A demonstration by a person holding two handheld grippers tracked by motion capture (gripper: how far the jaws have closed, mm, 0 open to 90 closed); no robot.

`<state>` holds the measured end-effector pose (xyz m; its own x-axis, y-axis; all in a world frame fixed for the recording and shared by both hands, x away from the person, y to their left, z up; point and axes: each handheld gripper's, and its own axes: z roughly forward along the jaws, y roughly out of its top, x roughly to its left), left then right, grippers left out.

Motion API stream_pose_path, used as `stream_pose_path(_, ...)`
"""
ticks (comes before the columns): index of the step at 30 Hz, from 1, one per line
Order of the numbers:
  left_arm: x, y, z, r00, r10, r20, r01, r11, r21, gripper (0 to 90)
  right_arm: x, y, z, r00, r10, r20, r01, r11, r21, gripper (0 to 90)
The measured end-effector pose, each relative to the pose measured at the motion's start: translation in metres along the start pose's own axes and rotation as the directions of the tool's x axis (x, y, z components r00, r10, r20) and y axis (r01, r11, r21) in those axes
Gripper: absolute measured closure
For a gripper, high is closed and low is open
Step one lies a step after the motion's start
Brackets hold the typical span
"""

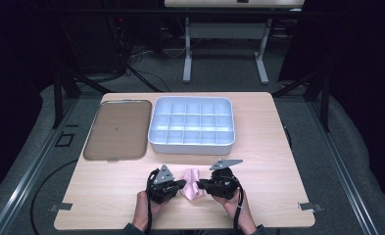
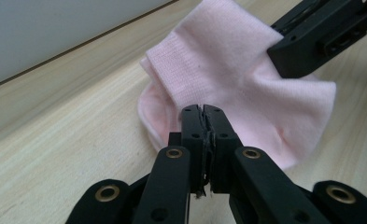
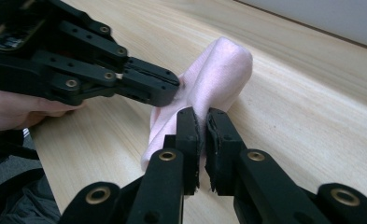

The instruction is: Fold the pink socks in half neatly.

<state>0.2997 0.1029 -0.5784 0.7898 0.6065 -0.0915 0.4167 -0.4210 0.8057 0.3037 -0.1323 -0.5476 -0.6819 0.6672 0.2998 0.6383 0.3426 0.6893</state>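
Observation:
A small pink sock lies crumpled on the wooden table near its front edge, between my two grippers. My left gripper comes at it from the left, its jaws shut on the sock's near edge. From the right, my right gripper is shut on a raised fold of the sock. The right gripper's black jaw tip presses on the sock's far side in the left gripper view. A hand holds each gripper at the table's front.
A white tray with several compartments stands at the middle back of the table. A flat brown tray lies to its left. Bare wood stretches to either side of the grippers. Another table's legs stand beyond.

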Motion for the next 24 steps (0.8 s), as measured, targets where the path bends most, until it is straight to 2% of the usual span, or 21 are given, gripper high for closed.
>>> stream_pose_path(2, -0.002, -0.002, -0.002, 0.9999, -0.009, -0.009, 0.009, 0.9999, -0.006, 87.0, 0.0, -0.002, -0.001, 1.0, 0.002, 0.005, -0.002, 1.0, -0.002, 84.1)
stream_pose_path(6, 0.0, -0.002, 0.002, 0.9997, -0.011, -0.022, 0.011, 0.9999, 0.013, 87.3, 0.001, -0.005, -0.002, 0.9999, 0.013, 0.01, -0.013, 1.0, -0.007, 84.1)
stream_pose_path(10, 0.001, -0.002, 0.012, 0.9996, -0.008, -0.028, 0.01, 0.9981, 0.06, 89.6, 0.004, -0.002, -0.003, 0.9997, -0.011, 0.023, 0.011, 1.0, 0.002, 83.9)
stream_pose_path(12, 0.0, -0.001, 0.013, 0.9996, -0.006, -0.027, 0.008, 0.9981, 0.061, 89.7, 0.007, 0.003, -0.001, 0.9981, -0.05, 0.035, 0.049, 0.999, 0.022, 83.9)
stream_pose_path(15, 0.001, -0.001, 0.015, 0.9997, 0.002, -0.025, -0.001, 0.9984, 0.057, 89.7, 0.01, 0.008, 0.006, 0.9959, -0.076, 0.049, 0.074, 0.996, 0.048, 83.8)
stream_pose_path(24, 0.003, -0.001, 0.016, 0.9998, -0.017, -0.007, 0.017, 0.9986, 0.051, 89.7, 0.013, 0.016, 0.023, 0.9936, -0.1, 0.054, 0.096, 0.993, 0.069, 83.4)
